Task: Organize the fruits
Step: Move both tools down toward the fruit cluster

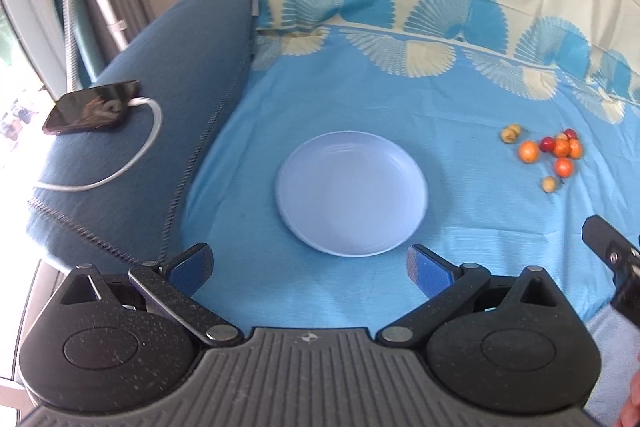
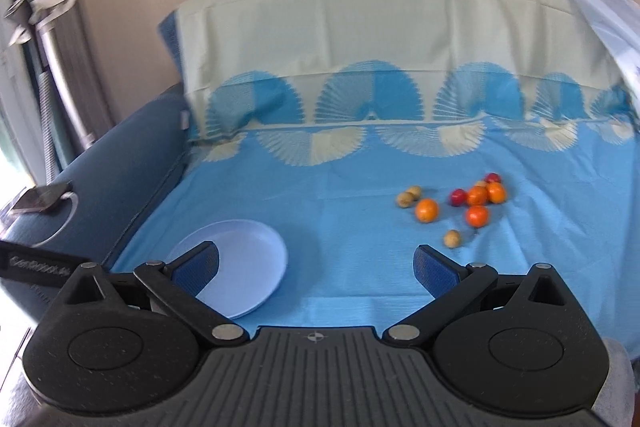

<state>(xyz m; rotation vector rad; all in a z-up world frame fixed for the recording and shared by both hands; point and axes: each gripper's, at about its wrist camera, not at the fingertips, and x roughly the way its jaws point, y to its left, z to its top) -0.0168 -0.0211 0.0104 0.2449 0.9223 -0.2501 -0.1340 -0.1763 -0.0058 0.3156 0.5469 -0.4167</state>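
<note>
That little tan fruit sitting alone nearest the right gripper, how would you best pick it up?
Probably from above with the open right gripper, one finger on each side across the middle of the tan fruit. It is small and round and lies on the blue cloth, apart from the orange fruits, so both sides look free.

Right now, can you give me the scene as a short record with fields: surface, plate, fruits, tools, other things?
surface: blue patterned cloth over a sofa
plate: pale blue plate, empty, left of the fruits
fruits: small orange, red and tan fruits in a loose cluster on the cloth, none on the plate
nearest fruit: tan fruit, apart from the others
left tool: open, empty, facing the plate
right tool: open, empty, short of the fruits
other: phone with white cable on the sofa arm
</note>
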